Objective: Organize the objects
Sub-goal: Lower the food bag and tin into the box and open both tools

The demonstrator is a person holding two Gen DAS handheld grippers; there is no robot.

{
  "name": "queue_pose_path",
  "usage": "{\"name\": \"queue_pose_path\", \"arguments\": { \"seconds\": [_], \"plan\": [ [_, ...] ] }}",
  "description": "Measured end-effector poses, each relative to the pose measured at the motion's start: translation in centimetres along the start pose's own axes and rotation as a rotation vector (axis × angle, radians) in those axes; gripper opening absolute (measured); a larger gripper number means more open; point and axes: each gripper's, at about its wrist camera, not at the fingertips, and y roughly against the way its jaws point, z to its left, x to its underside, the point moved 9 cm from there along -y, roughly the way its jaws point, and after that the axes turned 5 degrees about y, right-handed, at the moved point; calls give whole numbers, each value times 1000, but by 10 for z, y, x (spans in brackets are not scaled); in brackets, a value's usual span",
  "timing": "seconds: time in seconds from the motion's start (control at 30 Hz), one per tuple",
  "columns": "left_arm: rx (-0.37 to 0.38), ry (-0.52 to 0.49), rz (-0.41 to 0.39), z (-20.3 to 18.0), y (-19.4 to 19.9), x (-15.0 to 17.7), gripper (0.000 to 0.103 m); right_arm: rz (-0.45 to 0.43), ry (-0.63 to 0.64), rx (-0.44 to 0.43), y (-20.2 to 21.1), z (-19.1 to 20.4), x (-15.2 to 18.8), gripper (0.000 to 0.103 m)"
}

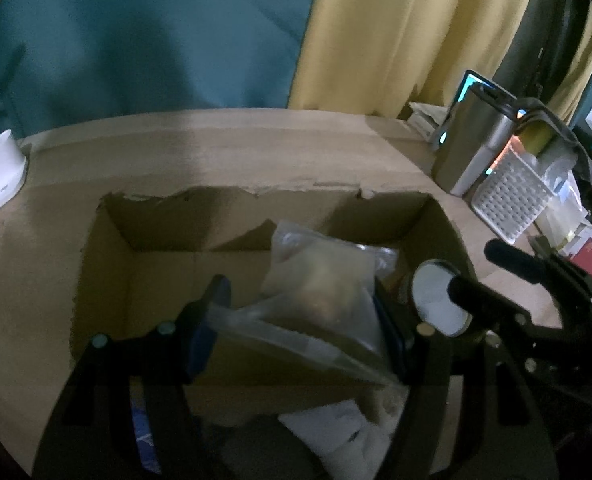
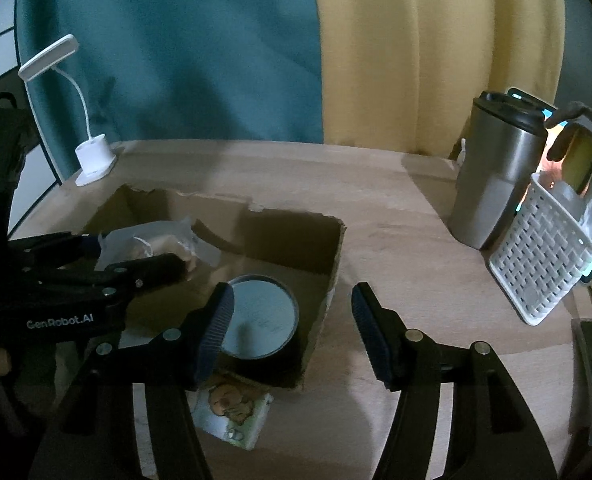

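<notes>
Ahead of both my grippers runs the wooden table (image 2: 396, 208), backed by a teal curtain (image 2: 195, 60) and a yellow curtain (image 2: 416, 48). On it, directly under my left gripper (image 1: 300, 320) and ahead-left of my right gripper (image 2: 291, 320), sits the open cardboard box (image 1: 107, 264), its far edge torn ragged.

My left gripper is over the box with its fingers fairly wide, and a clear plastic bag (image 1: 324, 280) with something pale and brownish inside lies between them. The bag reaches both pads, so I read it as held, and it hangs above the box floor, tilted. From the right wrist view the same bag sits at the left gripper's tips, inside the box outline.

My right gripper is spread wide and grips nothing; its left finger overlaps the near right corner of the box. Just beyond that finger a round tin with a pale lid (image 2: 257, 316) rests inside the box.

To the far right of my right gripper stands a steel tumbler (image 2: 496, 176) with a dark lid, and just beside it, nearer me, a white perforated basket (image 2: 544, 264) leans. Far left, a small white desk lamp (image 2: 93, 156) stands at the table edge. Just below the box's near wall, touching it, lies a small packet with a cartoon print (image 2: 231, 416).
</notes>
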Motion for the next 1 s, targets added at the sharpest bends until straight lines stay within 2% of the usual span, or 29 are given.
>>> {"name": "queue_pose_path", "arguments": {
  "seconds": [0.33, 0.53, 0.6, 0.67, 1.0],
  "plan": [
    [-43, -14, 55, -7, -19, 4, 69, 1, 4, -24, -9, -6, -2, 64],
    [-5, 19, 162, -7, -31, 15, 70, 0, -12, -27, -12, -7, -2, 64],
    [9, 18, 164, -8, -28, 15, 71, 1, -12, -27, -11, -6, -2, 64],
    [31, 21, 163, -10, -22, 15, 76, 1, -15, -24, -11, -6, -2, 64],
    [80, 9, 137, -17, -1, 22, 77, -14, -35, 9, 1, -6, -1, 64]
  ]
}}
